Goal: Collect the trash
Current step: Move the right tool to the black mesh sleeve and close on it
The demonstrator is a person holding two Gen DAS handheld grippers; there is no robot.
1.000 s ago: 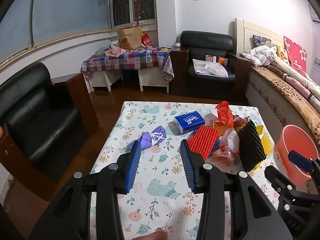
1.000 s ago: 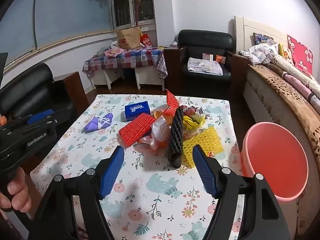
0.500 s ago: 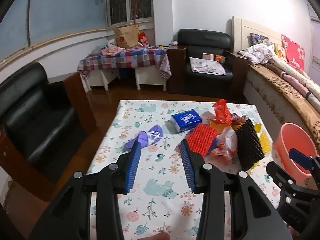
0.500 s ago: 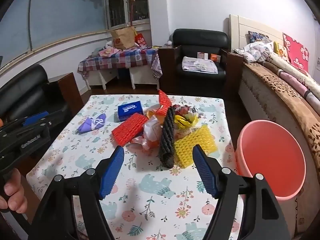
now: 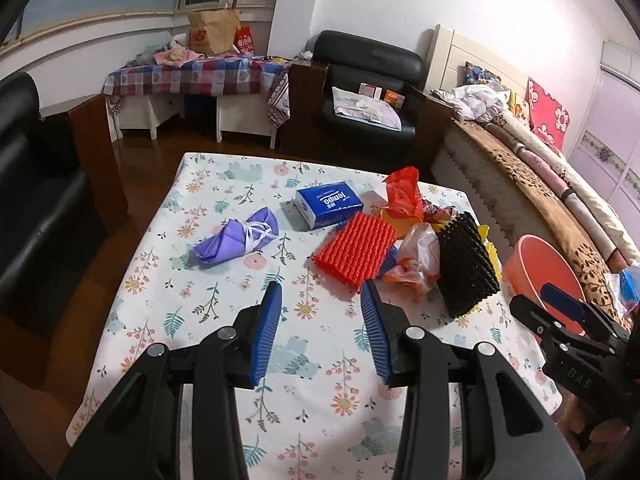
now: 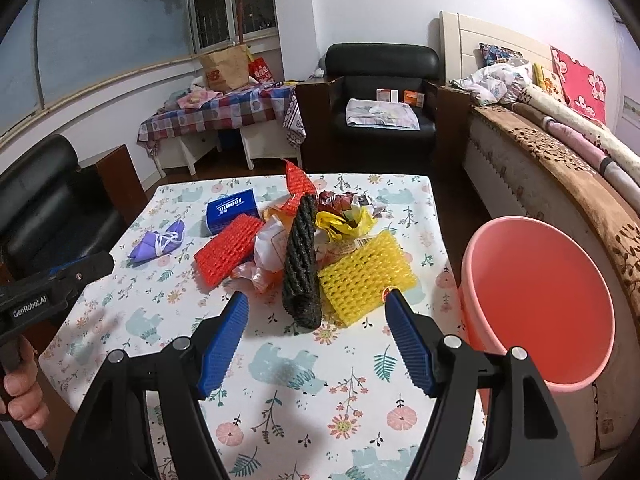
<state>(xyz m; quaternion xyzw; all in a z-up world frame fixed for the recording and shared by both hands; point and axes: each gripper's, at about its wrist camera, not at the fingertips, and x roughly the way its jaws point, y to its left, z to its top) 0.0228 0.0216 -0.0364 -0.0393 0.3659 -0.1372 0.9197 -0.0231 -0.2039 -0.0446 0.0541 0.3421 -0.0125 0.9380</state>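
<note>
My right gripper (image 6: 314, 314) hangs open and empty; the black foam mesh sleeve (image 6: 301, 264) lies on the floral table (image 6: 304, 392) at twelve o'clock, long axis pointing away. My left gripper (image 5: 320, 298), also open and empty, has it at two o'clock, farther off, so the right is nearer.

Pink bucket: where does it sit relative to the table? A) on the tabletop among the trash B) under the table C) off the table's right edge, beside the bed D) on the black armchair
C. The pink bucket stands off the floral table's right edge, between it and the bed, empty as far as the right wrist view shows; the trash pile lies on the tabletop.
</note>
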